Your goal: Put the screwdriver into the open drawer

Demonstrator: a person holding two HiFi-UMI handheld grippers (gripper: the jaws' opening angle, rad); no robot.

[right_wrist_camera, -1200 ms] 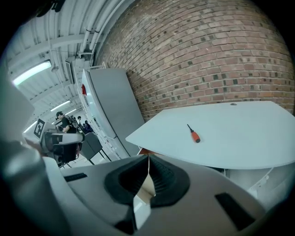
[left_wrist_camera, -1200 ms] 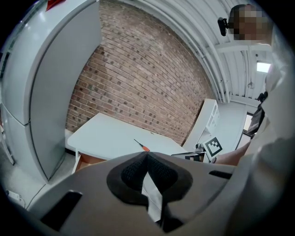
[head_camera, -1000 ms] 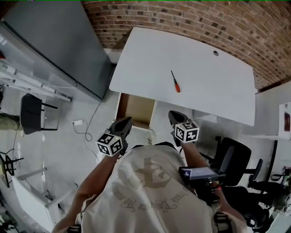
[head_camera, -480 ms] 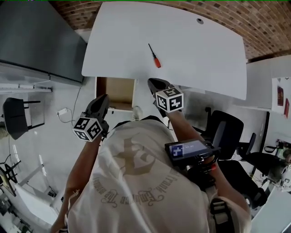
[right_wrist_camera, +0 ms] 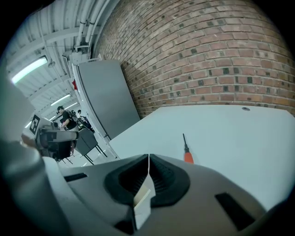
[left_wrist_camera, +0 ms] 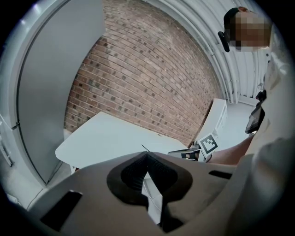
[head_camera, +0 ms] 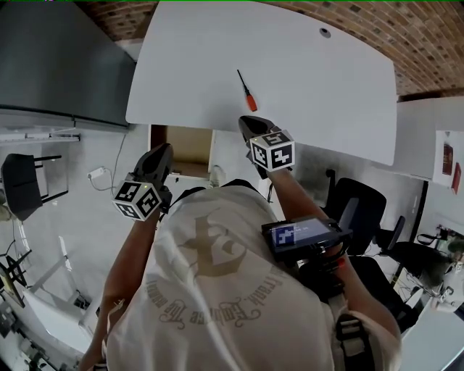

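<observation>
A screwdriver [head_camera: 246,90] with an orange handle and dark shaft lies on the white table [head_camera: 304,65], handle toward me. It shows in the right gripper view as the screwdriver [right_wrist_camera: 186,150] just beyond the jaws. My right gripper [head_camera: 251,125] hovers at the table's near edge, just short of the handle, jaws shut and empty. The open drawer [head_camera: 184,149], brown inside, sticks out under the table's left part. My left gripper [head_camera: 159,156] is held beside the drawer's left side, shut with nothing in it. The left gripper view shows only a thin tip of the screwdriver [left_wrist_camera: 144,149].
A grey cabinet [head_camera: 58,65] stands left of the table. A brick wall [head_camera: 362,22] runs behind it. Black office chairs [head_camera: 362,217] stand to my right, another black chair [head_camera: 22,181] at far left. A white side table [head_camera: 428,159] is at right.
The view has shifted so the table sits closer. My right gripper has moved forward up to the table edge near the screwdriver. The left gripper came up beside the drawer.
</observation>
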